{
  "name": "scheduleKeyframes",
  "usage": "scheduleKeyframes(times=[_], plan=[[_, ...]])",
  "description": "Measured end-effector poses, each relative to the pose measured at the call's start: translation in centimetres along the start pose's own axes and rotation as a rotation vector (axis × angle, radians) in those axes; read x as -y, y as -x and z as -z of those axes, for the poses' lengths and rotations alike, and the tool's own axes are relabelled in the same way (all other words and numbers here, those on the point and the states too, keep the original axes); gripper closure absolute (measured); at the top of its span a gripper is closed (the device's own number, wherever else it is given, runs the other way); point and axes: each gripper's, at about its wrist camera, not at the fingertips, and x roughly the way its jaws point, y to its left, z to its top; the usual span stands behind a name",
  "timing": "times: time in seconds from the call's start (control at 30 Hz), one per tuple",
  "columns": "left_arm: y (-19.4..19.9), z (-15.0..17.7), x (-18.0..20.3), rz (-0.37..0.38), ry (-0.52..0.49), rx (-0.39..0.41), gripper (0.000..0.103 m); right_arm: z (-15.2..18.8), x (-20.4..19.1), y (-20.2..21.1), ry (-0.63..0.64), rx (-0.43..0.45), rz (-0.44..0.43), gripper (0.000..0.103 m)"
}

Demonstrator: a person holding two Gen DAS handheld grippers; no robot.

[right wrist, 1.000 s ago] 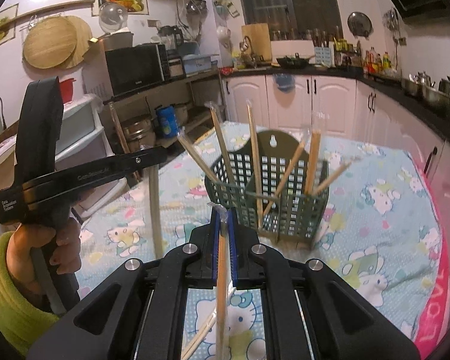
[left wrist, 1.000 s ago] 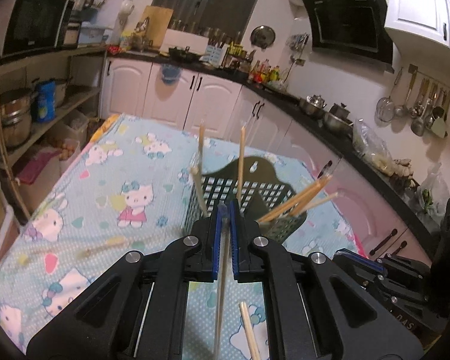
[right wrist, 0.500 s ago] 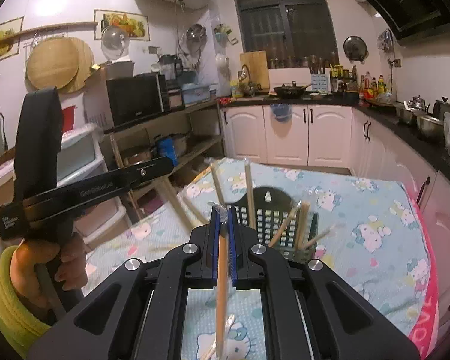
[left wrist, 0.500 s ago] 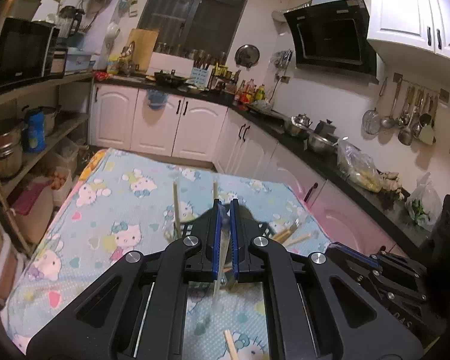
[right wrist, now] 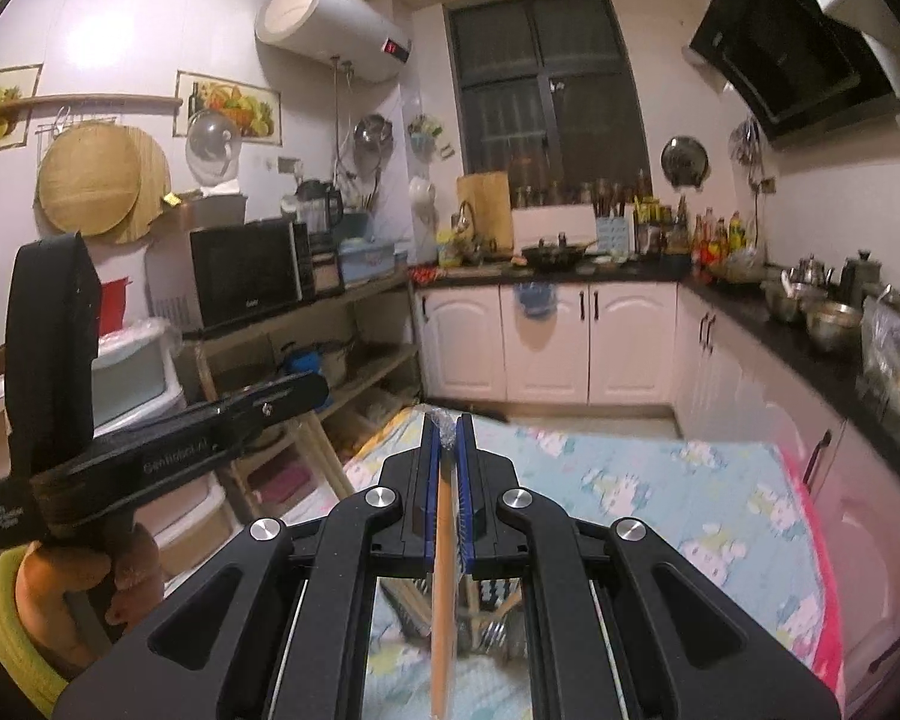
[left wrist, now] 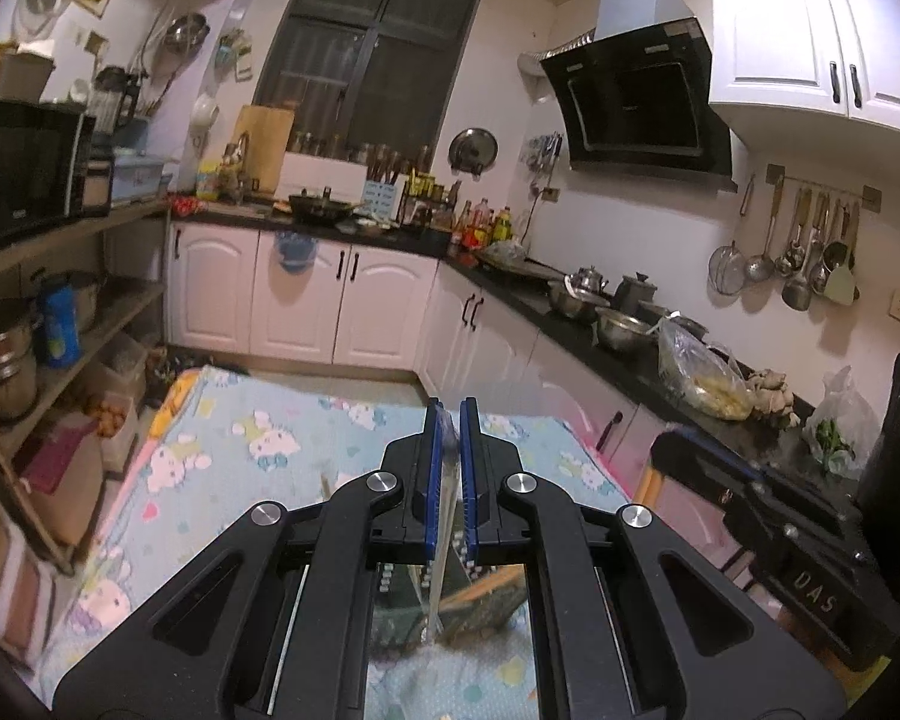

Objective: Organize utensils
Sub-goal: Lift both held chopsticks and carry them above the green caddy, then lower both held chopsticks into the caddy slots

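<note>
A kitchen is seen from two hand-held grippers raised above a table covered by a pale blue cartoon-print cloth (right wrist: 660,480). The left gripper (left wrist: 450,414) is seen with its jaws pressed onto a thin, pale, plastic-wrapped chopstick (left wrist: 441,546) that hangs down between them. The right gripper (right wrist: 448,420) is likewise clamped on a wooden chopstick (right wrist: 444,588), held nearly upright. Directly below both, a dark green slotted basket (right wrist: 498,630) is glimpsed through the gripper frames, with other sticks leaning inside it. A miss is judged possible: the basket is mostly hidden by the gripper bodies, so a stick lowered blind could catch the rim or the leaning sticks and tip the basket. The two grippers are held close side by side and could be knocked together. Open cloth is left ahead, while cabinets (left wrist: 492,354) bound the right edge and shelving (right wrist: 354,372) the left.
</note>
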Motion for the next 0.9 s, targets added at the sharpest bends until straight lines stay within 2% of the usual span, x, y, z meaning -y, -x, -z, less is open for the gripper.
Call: scheduleKeyframes(times=[0.23,0.5,0.7,0.9], plan=[[-0.8,-1.7,0.1,-0.006,-0.004,0.04,0.102,-2.5,0.6,-0.3,0.03,0.089,0.028,0.097],[-1.5,-3.4,-0.6,-0.036,-0.006,0.085,0.102,-3.5,1.8,-1.5,0.027,0.144,0.04,0.097],[-2.7,-3.0,-1.3,-0.05,0.004,0.098,0.102,-2.9,2.5,-3.4,0.008,0.179,0.041,0.097],[-4.5,-1.6,-2.2,-0.062,0.018,0.08,0.102,-1.0,2.7,-5.5,0.008,0.172,0.058,0.097]])
